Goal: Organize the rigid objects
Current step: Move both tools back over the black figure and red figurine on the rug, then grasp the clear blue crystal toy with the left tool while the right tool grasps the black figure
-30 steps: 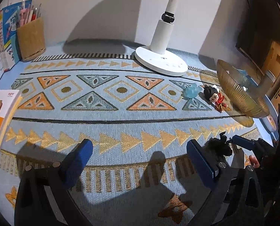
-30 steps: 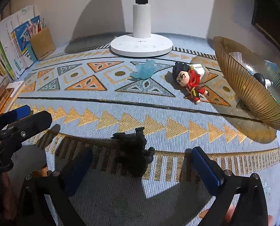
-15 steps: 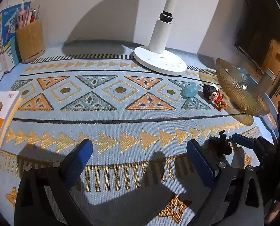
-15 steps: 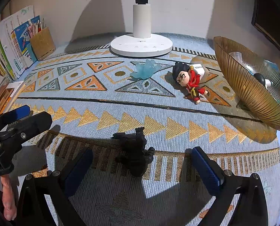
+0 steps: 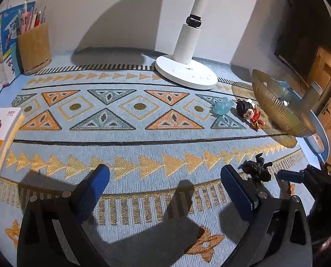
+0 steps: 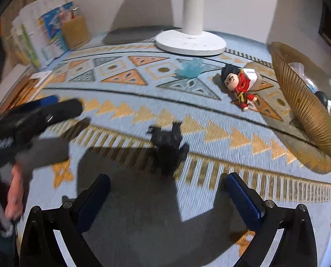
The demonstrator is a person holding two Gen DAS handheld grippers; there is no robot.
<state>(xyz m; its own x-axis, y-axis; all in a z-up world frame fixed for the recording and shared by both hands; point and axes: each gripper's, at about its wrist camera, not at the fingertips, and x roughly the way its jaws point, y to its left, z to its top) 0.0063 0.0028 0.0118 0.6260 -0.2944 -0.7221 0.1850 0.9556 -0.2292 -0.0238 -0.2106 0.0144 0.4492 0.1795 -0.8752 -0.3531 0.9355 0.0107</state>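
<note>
Patterned blue mat [image 5: 143, 138] covers the whole work surface in both views. White lamp base [image 5: 186, 74] stands at the back edge, near the wall. Gold ribbed bowl [image 6: 303, 104] sits at the right, tilted on its side; only the right wrist view looks into its mouth, where small items show, too unclear to name. Books [image 5: 1, 51] and a cork pen holder [image 5: 34, 47] stand at back left, sharp in the left wrist view, blurred in the right.

Left gripper [image 5: 165, 188]: jaws spread wide, nothing between the pads, over bare mat. Right gripper [image 6: 168, 197]: jaws likewise wide apart and empty. The right wrist view alone shows a person's hand [image 6: 13, 191] on the left tool.

Red-clad figurine [image 6: 238, 86] lies on its back between the bowl and a pale blue crystal piece [image 6: 191, 69].

Black figurine [image 6: 168, 146] stands on the gold stripe band, just ahead of the right gripper's gap, not touched; motion-blurred there. The left wrist view shows it sharply, just right of the left gripper's right finger [image 5: 238, 191].
</note>
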